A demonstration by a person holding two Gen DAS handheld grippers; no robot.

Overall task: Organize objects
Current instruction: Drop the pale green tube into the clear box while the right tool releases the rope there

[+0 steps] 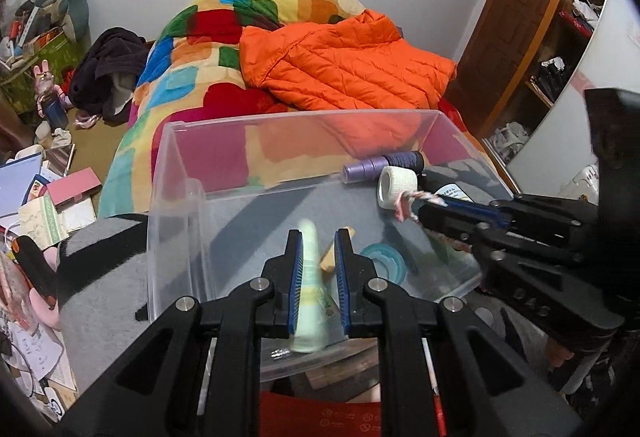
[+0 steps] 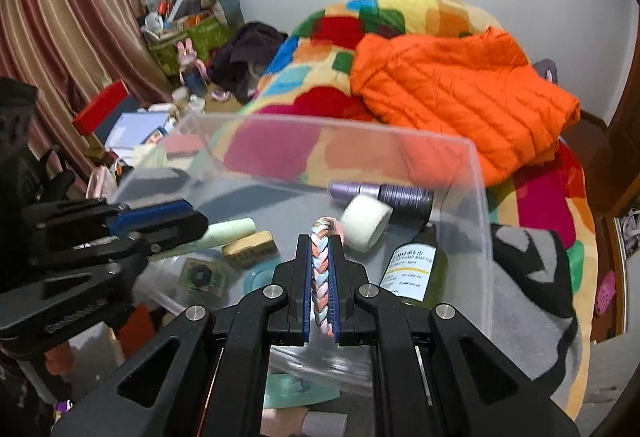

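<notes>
A clear plastic bin (image 1: 172, 173) (image 2: 476, 197) sits on a grey cloth. My left gripper (image 1: 318, 241) is over the bin with its jaws slightly apart around a pale green tube (image 1: 310, 277); the tube looks blurred and I cannot tell whether it is gripped. The tube also shows in the right wrist view (image 2: 224, 233). My right gripper (image 2: 321, 241) is shut on a braided pink, white and orange band (image 2: 321, 277), held over the bin; it also shows in the left wrist view (image 1: 404, 203). In the bin lie a white tape roll (image 2: 366, 223), a purple bottle (image 2: 384, 195), a green bottle (image 2: 416, 269) and a yellow block (image 2: 250, 249).
A teal ring (image 1: 384, 261) also lies in the bin. Behind it is a bed with a colourful blanket (image 1: 192, 49) and an orange jacket (image 1: 344, 61). Boxes and papers (image 1: 48, 197) clutter the left. A wooden door (image 1: 516, 17) and shelves stand at the right.
</notes>
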